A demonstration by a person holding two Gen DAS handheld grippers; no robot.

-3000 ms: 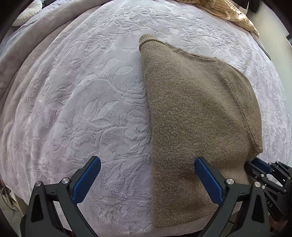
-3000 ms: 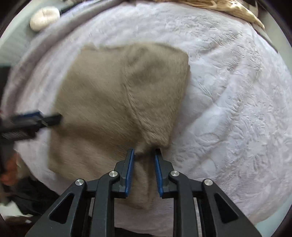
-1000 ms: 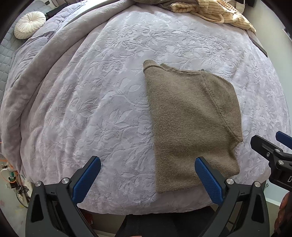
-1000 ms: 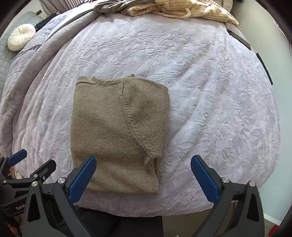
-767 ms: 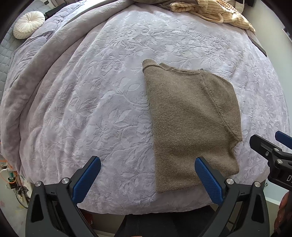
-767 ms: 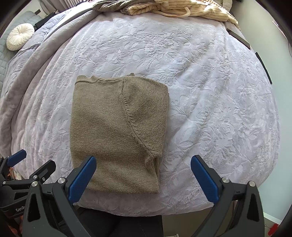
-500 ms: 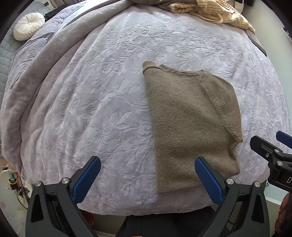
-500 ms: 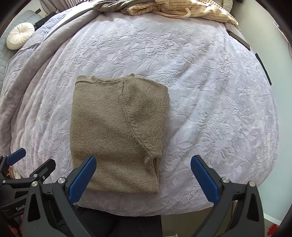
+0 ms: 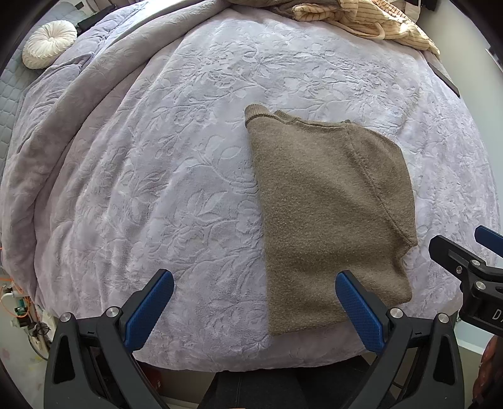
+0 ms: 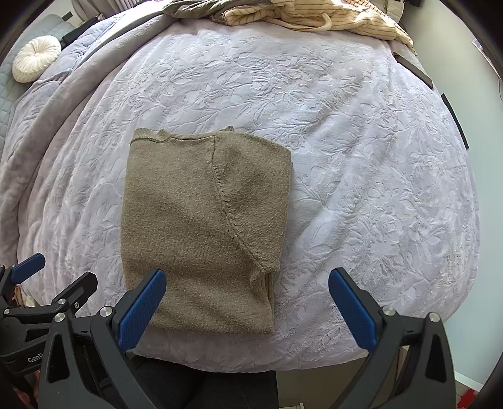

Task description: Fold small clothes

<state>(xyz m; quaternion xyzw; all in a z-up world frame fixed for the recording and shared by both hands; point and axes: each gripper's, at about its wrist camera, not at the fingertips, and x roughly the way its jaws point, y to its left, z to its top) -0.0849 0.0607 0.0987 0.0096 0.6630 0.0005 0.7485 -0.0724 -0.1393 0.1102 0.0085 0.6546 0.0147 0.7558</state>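
Observation:
A tan knitted sweater (image 9: 327,207) (image 10: 201,226) lies folded into a rough rectangle on the lilac embossed bedspread (image 9: 176,176) (image 10: 361,176), near the bed's front edge, with one sleeve laid over its right side. My left gripper (image 9: 254,306) hovers open above the front edge, its right finger over the sweater's lower part. My right gripper (image 10: 246,303) is open too, held above the sweater's lower right corner. Nothing is held by either. Each gripper shows at the side of the other's view.
A heap of striped cream and grey clothes (image 10: 298,12) (image 9: 361,15) lies at the far edge of the bed. A round white cushion (image 9: 48,42) (image 10: 36,56) sits at the far left. A person's dark-clad legs (image 10: 207,383) stand at the bed's front edge.
Three seconds ago my right gripper was shut on the sweater's sleeve; it has let go and both grippers have pulled back. Over the last second nothing has visibly moved.

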